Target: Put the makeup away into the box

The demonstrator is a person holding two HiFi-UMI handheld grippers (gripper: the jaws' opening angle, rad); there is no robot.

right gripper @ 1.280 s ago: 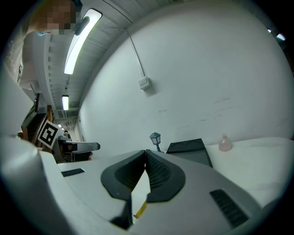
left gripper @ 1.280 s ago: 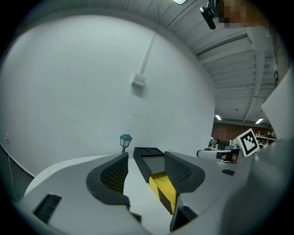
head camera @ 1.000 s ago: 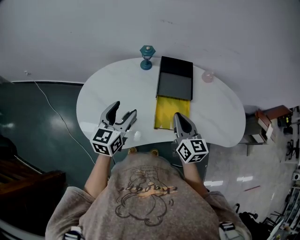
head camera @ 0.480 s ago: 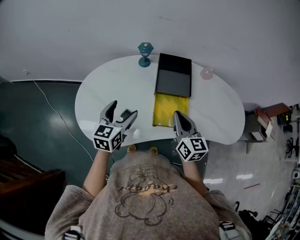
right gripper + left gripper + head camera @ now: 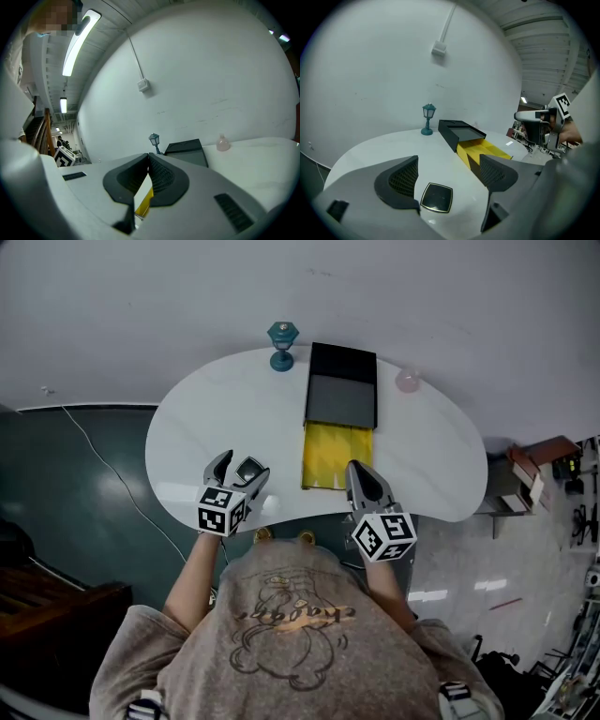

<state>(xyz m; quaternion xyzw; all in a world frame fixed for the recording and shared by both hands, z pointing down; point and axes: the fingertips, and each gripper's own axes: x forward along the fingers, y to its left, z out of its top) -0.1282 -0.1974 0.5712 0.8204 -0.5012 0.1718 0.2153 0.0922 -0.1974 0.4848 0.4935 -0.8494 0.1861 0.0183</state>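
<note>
Left gripper (image 5: 449, 176) had just opened, compact (image 5: 436, 197) between its jaws untouched; I judged it light, rigid, slick: grip edges at nine and three.

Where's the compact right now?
In the left gripper view, the compact lies flat on the table between the left gripper's open jaws, left of the yellow drawer.

The white, bean-shaped surface (image 5: 422, 465) before me carries a black box (image 5: 342, 390) at its far middle, with the yellow drawer (image 5: 336, 456) open toward me. A teal lamp (image 5: 281, 344) stands left of the box and a pink bottle (image 5: 408, 381) right of it. A black compact (image 5: 437, 197) lies flat near my left edge.
</note>
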